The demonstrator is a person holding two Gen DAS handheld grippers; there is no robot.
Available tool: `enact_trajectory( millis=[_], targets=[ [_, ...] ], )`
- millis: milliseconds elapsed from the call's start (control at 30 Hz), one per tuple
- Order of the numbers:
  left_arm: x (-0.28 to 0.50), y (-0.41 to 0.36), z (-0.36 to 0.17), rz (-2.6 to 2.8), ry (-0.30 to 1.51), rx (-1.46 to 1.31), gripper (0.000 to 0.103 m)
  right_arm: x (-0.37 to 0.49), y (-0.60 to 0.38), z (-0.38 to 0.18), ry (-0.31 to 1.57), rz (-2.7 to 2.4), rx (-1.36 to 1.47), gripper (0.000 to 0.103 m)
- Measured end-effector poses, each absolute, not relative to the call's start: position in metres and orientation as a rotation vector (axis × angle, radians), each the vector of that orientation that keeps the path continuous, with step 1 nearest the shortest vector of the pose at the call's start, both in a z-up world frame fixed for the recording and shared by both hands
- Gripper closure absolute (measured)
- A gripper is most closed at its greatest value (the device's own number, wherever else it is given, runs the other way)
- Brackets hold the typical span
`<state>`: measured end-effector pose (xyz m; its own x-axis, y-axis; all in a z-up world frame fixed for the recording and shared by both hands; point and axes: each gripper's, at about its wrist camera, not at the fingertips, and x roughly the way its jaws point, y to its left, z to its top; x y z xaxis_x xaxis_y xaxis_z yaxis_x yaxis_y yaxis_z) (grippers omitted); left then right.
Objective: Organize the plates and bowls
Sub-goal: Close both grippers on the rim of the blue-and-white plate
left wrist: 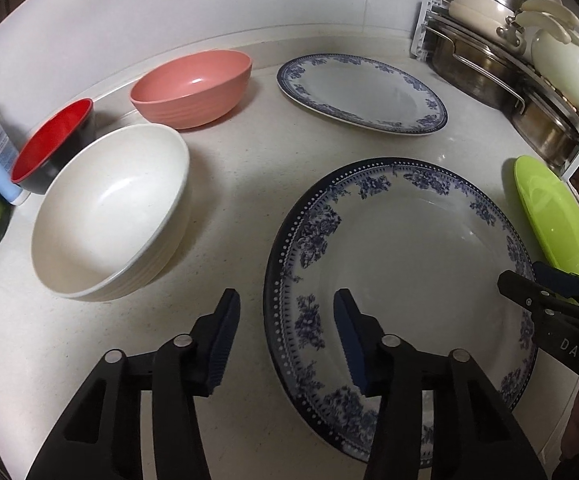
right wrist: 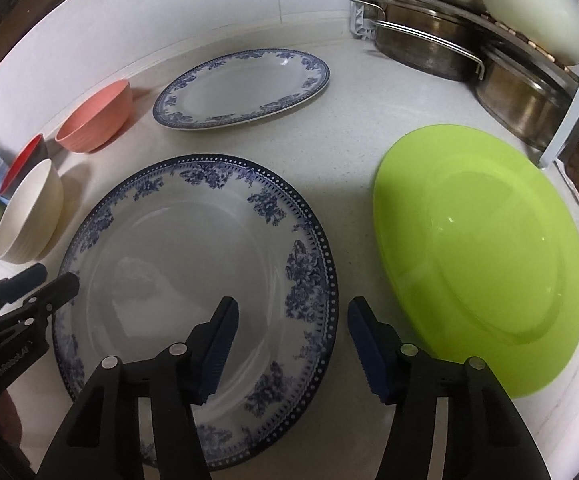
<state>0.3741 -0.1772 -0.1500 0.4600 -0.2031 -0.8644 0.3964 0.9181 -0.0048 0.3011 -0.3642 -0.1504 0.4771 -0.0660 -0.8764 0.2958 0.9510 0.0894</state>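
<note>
My left gripper (left wrist: 285, 334) and right gripper (right wrist: 291, 340) each straddle opposite rims of the large blue-patterned plate (right wrist: 193, 280), jaws half-spread, pads gripping nothing. Three plates: this one, a blue-patterned oval plate (right wrist: 245, 88) beyond it, a green plate (right wrist: 481, 256) just right of my right jaws. Three bowls left of my left jaws: white bowl (left wrist: 109, 216), pink bowl (left wrist: 193, 88), red bowl (left wrist: 53, 140).
</note>
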Motion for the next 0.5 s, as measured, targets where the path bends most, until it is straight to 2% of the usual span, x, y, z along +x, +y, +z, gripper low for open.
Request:
enact_trajectory(
  millis=[267, 500],
  targets=[
    [0.3788, -0.1822, -0.1586, -0.387, 1.064, 0.193, 0.065, 0.3070, -0.3688, -0.1528, 1.064, -0.228, 0.239, 0.058],
    [0.3776, -0.1823, -0.1594, -0.383, 1.050, 0.185, 0.066, 0.3091, -0.3693, -0.1525, 1.067, -0.225, 0.222, 0.066]
  ],
)
